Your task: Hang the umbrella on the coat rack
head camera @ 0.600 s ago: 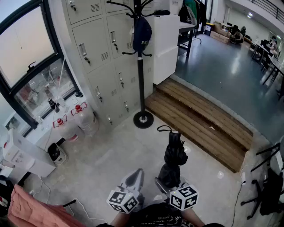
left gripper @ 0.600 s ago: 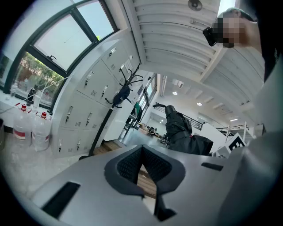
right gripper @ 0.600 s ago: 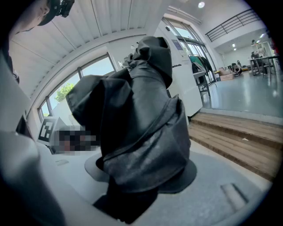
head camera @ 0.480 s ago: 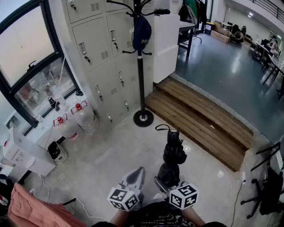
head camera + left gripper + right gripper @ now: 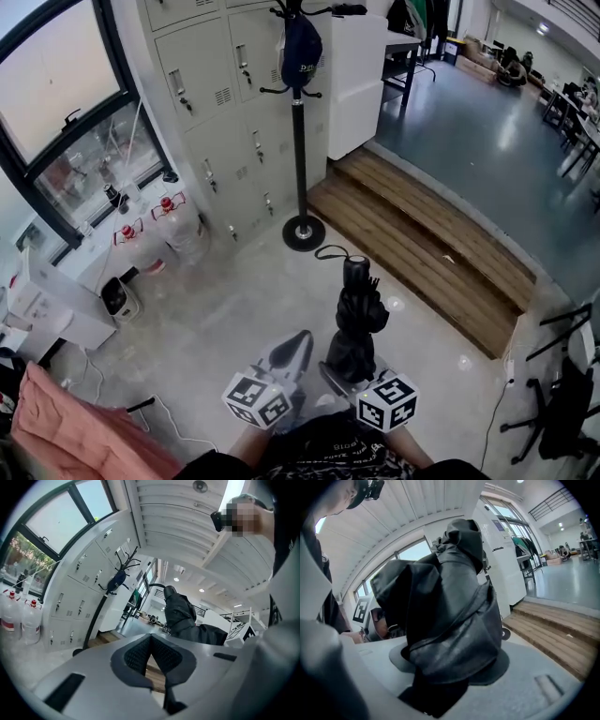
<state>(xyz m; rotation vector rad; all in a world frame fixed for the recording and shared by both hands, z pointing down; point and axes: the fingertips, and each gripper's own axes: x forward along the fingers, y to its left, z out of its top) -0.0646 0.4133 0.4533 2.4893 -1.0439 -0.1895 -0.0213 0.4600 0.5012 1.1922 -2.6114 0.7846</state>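
Observation:
A black folded umbrella (image 5: 355,319) stands upright in my right gripper (image 5: 349,368), its handle and strap loop (image 5: 349,266) at the top. The jaws are shut on its lower end, and the black fabric (image 5: 445,616) fills the right gripper view. My left gripper (image 5: 296,343) is beside it on the left, shut with nothing in it; its pads (image 5: 140,654) meet. The black coat rack (image 5: 299,131) stands ahead on a round base (image 5: 304,232), a dark cap (image 5: 300,47) hanging on it. The rack (image 5: 101,609) and umbrella (image 5: 180,613) also show in the left gripper view.
Grey lockers (image 5: 220,112) stand right behind the rack, a white cabinet (image 5: 358,80) to its right. A wooden step (image 5: 422,248) runs along the right. Water bottles (image 5: 178,239) and a cable sit by the window at left. A pink cloth (image 5: 66,431) lies bottom left.
Both grippers and the umbrella have shifted a little up and left in the head view, toward the rack. The grip on the umbrella is unchanged.

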